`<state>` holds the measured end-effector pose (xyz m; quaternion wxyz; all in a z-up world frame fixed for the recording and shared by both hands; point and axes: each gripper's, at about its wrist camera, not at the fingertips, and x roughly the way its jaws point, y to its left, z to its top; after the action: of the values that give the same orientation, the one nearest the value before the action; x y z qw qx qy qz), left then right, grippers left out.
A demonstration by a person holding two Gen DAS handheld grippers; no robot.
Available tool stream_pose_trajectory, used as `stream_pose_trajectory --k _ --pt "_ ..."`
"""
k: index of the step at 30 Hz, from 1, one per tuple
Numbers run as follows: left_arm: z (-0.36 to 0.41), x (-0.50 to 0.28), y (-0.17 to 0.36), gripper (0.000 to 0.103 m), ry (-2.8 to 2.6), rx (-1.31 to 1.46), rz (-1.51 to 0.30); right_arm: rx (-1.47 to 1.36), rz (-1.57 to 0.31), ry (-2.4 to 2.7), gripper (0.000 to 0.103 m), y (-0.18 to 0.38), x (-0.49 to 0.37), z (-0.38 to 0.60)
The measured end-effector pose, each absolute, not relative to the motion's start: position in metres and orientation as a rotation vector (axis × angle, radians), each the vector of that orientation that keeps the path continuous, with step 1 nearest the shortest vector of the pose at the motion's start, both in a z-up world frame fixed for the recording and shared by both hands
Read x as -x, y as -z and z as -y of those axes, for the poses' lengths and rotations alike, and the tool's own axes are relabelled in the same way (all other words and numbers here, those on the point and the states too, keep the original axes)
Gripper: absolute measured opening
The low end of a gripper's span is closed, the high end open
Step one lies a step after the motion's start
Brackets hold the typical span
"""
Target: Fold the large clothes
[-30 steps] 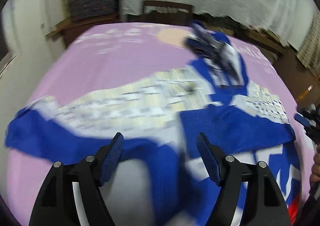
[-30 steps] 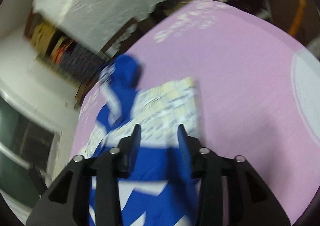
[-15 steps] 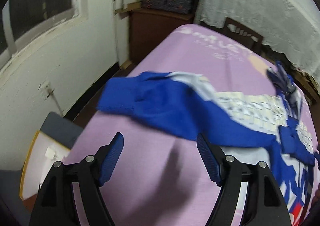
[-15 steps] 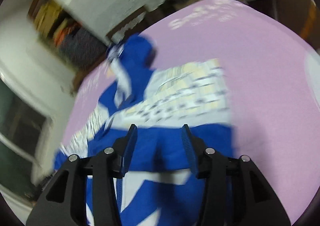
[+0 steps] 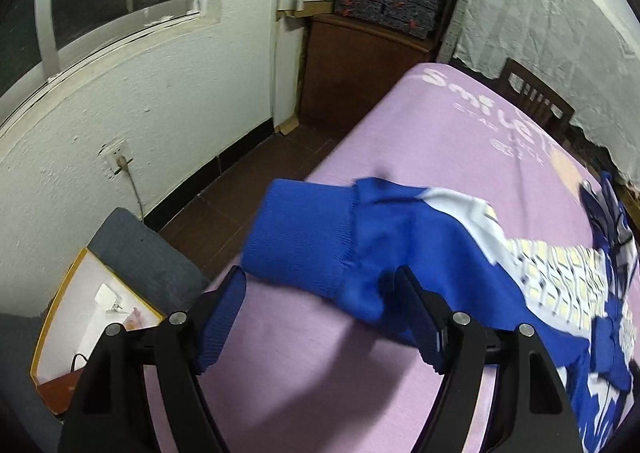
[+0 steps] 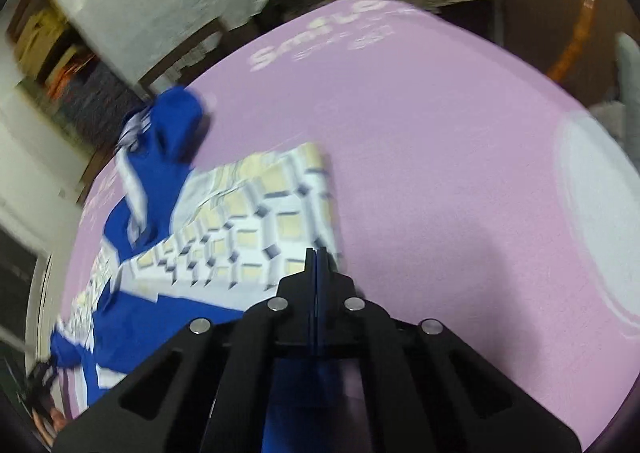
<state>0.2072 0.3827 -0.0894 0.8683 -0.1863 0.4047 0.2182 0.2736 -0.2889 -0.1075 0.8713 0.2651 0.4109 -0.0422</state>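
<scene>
Hovering over the pink cloth-covered desk (image 5: 460, 125), the left tool (image 5: 320, 305) stands spread, with the ribbed blue cuff (image 5: 304, 229) of the blue-and-white checked hooded garment (image 5: 440, 237) lying flat just ahead, probably the next grasp. In the right view, the right tool (image 6: 317, 265) is pressed together at the garment's checked white edge (image 6: 280, 221); whether it pinches cloth I cannot tell. The hood (image 6: 172, 121) lies far away.

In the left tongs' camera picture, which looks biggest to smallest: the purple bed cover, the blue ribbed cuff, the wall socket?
As they look in that view:
1. Purple bed cover, by far the largest.
2. Blue ribbed cuff, though it lies near the camera, which enlarges it.
3. Wall socket, smallest.
</scene>
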Motion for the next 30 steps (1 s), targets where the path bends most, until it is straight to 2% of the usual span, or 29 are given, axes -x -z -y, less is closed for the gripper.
stream_pose_trajectory --k 4,6,7,9,11,17,25,30 --pt "-0.401 -0.209 0.091 0.076 -0.419 0.465 -0.835 -0.553 -0.795 -0.04 0.008 0.079 -0.25 0.262" --pt "-0.406 -0.21 0.091 0.075 -0.419 0.48 -0.824 -0.539 -0.782 -0.106 0.02 0.067 -0.242 0.241" --pt "-0.406 -0.211 0.091 0.072 -0.411 0.484 -0.822 -0.525 -0.775 -0.159 0.029 0.06 -0.237 0.224" --pt "-0.404 -0.21 0.09 0.063 -0.405 0.483 -0.813 -0.496 -0.771 -0.224 0.032 0.053 -0.231 0.196" --pt "-0.405 -0.207 0.085 0.057 -0.399 0.491 -0.783 -0.448 -0.784 -0.31 0.033 0.053 -0.224 0.161" --pt "-0.393 -0.195 0.067 0.053 -0.454 0.394 -0.694 -0.332 -0.842 -0.396 0.033 0.08 -0.221 0.108" --pt "-0.352 -0.196 0.029 0.053 -0.455 0.236 -0.654 -0.587 -0.96 -0.438 0.03 0.111 -0.242 0.138" --pt "-0.294 -0.201 -0.009 0.053 -0.395 0.096 -0.608 -0.563 -0.936 -0.414 0.033 0.104 -0.236 0.14"
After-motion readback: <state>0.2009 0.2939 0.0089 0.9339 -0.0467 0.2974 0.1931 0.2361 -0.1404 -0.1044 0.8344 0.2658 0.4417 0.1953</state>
